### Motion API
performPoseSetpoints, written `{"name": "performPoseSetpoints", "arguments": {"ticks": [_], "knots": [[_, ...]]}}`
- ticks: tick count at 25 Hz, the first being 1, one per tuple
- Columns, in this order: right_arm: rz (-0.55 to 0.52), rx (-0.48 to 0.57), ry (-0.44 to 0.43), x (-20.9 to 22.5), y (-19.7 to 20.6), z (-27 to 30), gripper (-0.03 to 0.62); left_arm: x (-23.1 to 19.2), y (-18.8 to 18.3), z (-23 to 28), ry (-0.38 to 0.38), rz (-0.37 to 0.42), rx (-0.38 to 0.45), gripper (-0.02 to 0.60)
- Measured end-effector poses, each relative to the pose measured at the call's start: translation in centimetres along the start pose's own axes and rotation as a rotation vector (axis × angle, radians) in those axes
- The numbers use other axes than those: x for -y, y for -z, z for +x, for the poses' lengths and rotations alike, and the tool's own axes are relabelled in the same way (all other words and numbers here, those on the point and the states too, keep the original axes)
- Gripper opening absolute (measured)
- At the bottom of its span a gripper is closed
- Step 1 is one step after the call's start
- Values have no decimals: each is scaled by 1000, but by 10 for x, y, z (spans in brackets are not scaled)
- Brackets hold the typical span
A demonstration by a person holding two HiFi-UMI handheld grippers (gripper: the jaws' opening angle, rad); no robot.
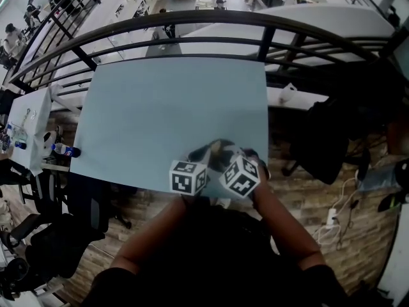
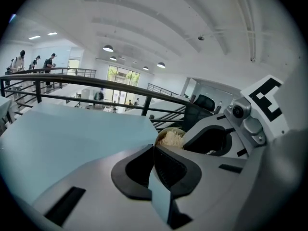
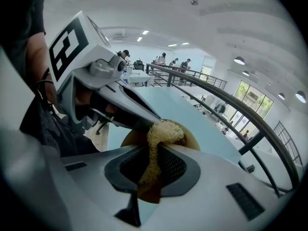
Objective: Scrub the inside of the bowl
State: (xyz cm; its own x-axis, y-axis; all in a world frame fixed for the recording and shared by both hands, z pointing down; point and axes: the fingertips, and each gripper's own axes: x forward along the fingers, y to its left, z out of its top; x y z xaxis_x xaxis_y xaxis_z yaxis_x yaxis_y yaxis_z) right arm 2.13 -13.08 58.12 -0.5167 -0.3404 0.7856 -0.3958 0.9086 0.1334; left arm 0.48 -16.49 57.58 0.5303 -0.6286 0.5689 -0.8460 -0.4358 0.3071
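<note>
**Pale blue table (image 1: 160, 120), bowl (image 3: 193, 139) braced for scrubbing**

The right gripper (image 3: 154, 158) clenches a fibrous scrubber (image 3: 164, 129), whose tuft is pushed into the tan bowl's hollow. The left gripper (image 2: 155, 150) is clamped on the bowl's rim, seemingly to steady it against the rubbing. Both work at the table's near edge, and a black railing (image 1: 192, 27) runs beyond.

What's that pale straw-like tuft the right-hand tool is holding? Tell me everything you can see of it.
The scrubber is a pale yellow, coarse, net-like wad of fibres, like loofah. The right gripper is shut on its narrow lower part; its bushy head fans out beyond the tips, over the tan bowl. Whether it presses on the bowl's inside can't be told.
</note>
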Motion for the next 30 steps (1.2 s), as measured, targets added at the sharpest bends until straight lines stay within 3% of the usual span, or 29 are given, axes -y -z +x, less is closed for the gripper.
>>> {"name": "performPoseSetpoints", "arguments": {"ticks": [7, 11, 14, 18, 23, 27, 30], "knots": [[11, 11, -58, -17, 2, -5, 63, -6, -16, -4, -22, 93, 30, 9], [17, 10, -49, -10, 5, -23, 63, -20, -12, -6, -53, 88, 29, 9], [45, 70, -5, 5, 1, -42, 63, -32, -9, -6, -53, 54, 20, 9], [177, 203, 13, 28, -7, -72, 64, -42, -3, -2, 15, -72, 8, 9], [279, 293, -7, 45, -5, -92, 64, -45, -3, -2, 230, -357, 84, 9], [328, 354, -67, 44, -14, -104, 64, -41, -7, -6, 355, -469, 128, 9], [309, 367, -106, 34, -21, -108, 64, -30, -16, -11, 446, -507, 162, 9]]}}
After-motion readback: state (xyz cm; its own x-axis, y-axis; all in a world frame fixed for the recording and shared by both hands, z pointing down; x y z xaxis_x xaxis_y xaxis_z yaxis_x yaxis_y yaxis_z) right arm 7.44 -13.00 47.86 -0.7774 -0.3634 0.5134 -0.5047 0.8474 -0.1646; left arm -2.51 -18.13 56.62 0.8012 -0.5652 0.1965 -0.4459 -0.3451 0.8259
